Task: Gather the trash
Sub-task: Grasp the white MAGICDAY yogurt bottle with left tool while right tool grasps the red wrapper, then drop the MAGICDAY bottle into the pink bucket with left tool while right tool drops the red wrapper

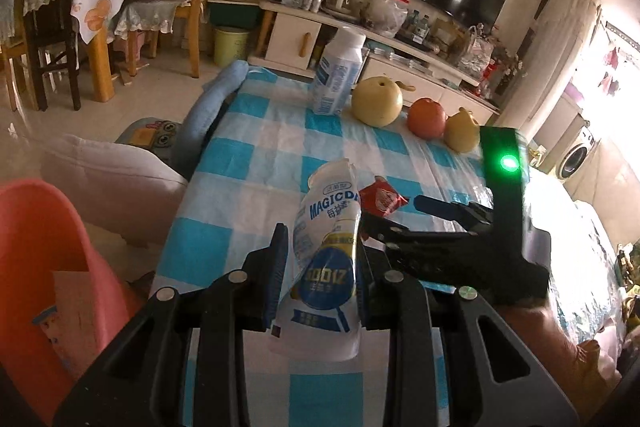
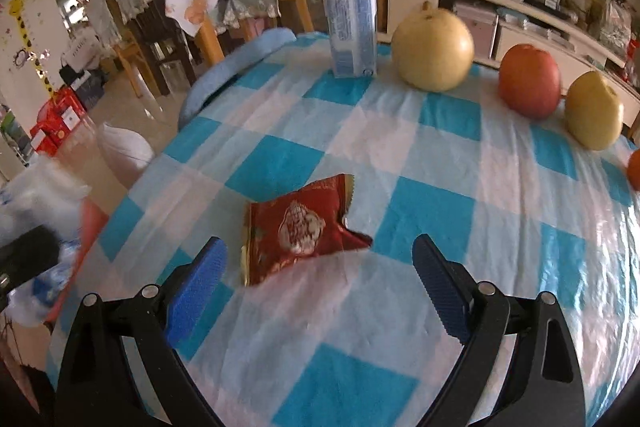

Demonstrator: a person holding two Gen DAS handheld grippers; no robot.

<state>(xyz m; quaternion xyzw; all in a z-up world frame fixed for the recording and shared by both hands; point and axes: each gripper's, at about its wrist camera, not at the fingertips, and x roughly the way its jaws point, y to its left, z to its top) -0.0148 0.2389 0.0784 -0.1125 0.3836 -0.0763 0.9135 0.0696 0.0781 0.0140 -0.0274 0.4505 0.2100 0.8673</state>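
My left gripper [image 1: 320, 259] is shut on a crumpled white and blue drink bottle [image 1: 328, 251] and holds it above the checked tablecloth [image 1: 256, 163]. A red snack wrapper [image 2: 304, 227] lies flat on the cloth; it also shows in the left wrist view [image 1: 380, 201]. My right gripper [image 2: 316, 259] is open, its blue pads on either side of the wrapper's near edge, just short of it. The right gripper also shows in the left wrist view [image 1: 424, 223]. A pink bin [image 1: 44, 267] with cardboard inside stands at the left, below the table.
An upright white bottle [image 2: 352, 15], a large pear [image 2: 434, 49], an apple [image 2: 530, 81] and a small pear [image 2: 594, 111] stand along the table's far edge. A blue towel [image 2: 236, 67] hangs over the far left corner. Chairs and a TV cabinet stand beyond.
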